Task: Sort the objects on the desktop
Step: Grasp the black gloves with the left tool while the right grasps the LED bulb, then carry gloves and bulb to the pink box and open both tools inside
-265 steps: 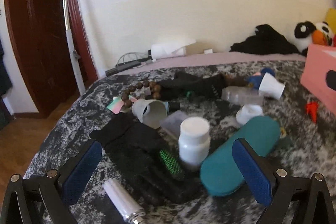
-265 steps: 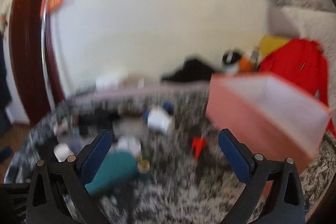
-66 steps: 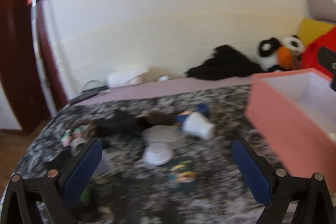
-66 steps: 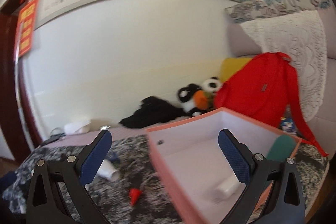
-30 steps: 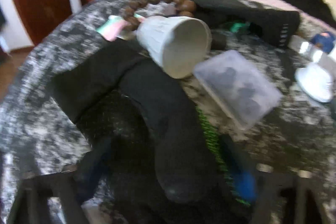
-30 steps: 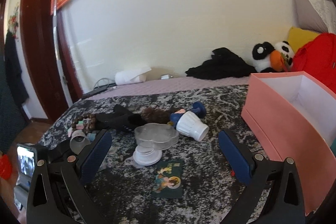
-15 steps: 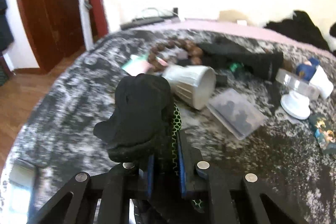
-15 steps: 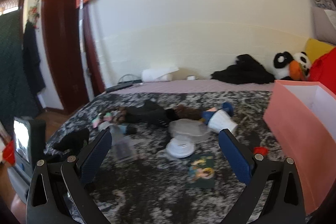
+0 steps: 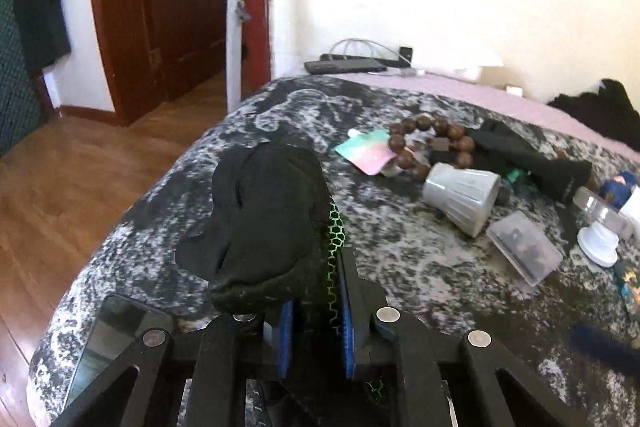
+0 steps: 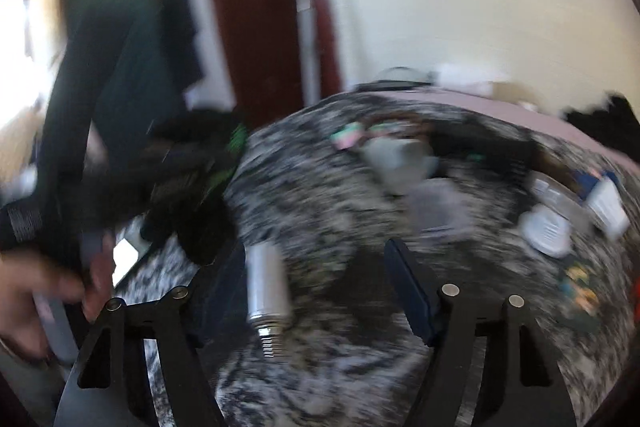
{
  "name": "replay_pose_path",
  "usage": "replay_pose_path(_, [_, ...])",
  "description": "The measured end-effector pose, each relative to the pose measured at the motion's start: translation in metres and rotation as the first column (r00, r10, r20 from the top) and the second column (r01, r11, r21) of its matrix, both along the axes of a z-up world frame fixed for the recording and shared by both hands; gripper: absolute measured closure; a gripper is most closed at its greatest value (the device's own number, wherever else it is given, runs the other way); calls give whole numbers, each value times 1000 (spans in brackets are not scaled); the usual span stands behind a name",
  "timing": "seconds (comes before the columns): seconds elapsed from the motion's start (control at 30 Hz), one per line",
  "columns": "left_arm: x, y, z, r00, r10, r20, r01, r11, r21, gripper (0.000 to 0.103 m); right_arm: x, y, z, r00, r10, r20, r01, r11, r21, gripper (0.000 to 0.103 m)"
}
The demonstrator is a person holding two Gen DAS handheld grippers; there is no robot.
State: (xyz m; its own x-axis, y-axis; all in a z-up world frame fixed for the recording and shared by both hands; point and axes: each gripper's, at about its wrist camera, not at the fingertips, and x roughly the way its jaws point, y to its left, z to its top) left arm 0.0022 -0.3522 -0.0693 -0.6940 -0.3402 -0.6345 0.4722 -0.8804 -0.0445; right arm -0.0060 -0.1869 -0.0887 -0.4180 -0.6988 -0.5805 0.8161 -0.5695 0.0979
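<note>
Bed with black-and-white marbled cover (image 9: 400,259), clutter at frame right. Left gripper (image 9: 314,311) jaws now clamped on the black sock (image 9: 260,223), lifted off the cover versus a second ago. Right gripper (image 10: 316,291) jaws open around the silver cylinder (image 10: 266,291), lower centre. Sock looks ready for binning.

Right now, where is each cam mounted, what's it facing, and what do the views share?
Left wrist: on the left gripper, looking along the bed; its jaws clamp a black sock.
Right wrist: on the right gripper, open, facing the same bed, blurred; a hand shows at left.
Shared: the sock and grey cup.
</note>
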Motion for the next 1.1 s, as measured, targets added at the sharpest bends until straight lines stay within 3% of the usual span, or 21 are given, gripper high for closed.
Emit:
replay_pose_path(0.17, [7,-14,-3,999,31,6,-31,999,-5,88,7,-33,-28,996,90,20,-91,994,60,29])
replay_pose_path(0.23, [8,-19,-6,999,43,15,-43,999,11,86,3,-45,-40,990,120,77,-127,987,100,42])
replay_pose_path(0.27, [8,-21,-8,998,51,23,-51,999,15,86,0,-47,-43,987,124,101,-135,985,110,61])
replay_pose_path(0.3, [8,-24,-10,998,58,31,-58,998,16,86,-2,-46,-45,986,120,118,-133,985,108,71])
replay_pose_path(0.33, [8,-25,-12,998,61,36,-62,998,17,86,-5,-45,-47,984,116,134,-131,986,106,73])
replay_pose_path(0.47, [8,-23,-12,998,58,37,-58,998,10,86,-12,-41,-51,978,101,180,-122,987,106,73])
replay_pose_path(0.77, [0,-1,-5,999,17,34,-16,1000,-18,86,10,-30,-36,996,70,58,-78,985,151,73])
replay_pose_path(1.1, [-13,38,6,998,-45,41,47,997,-58,85,0,-3,-7,999,-16,34,12,995,103,73])
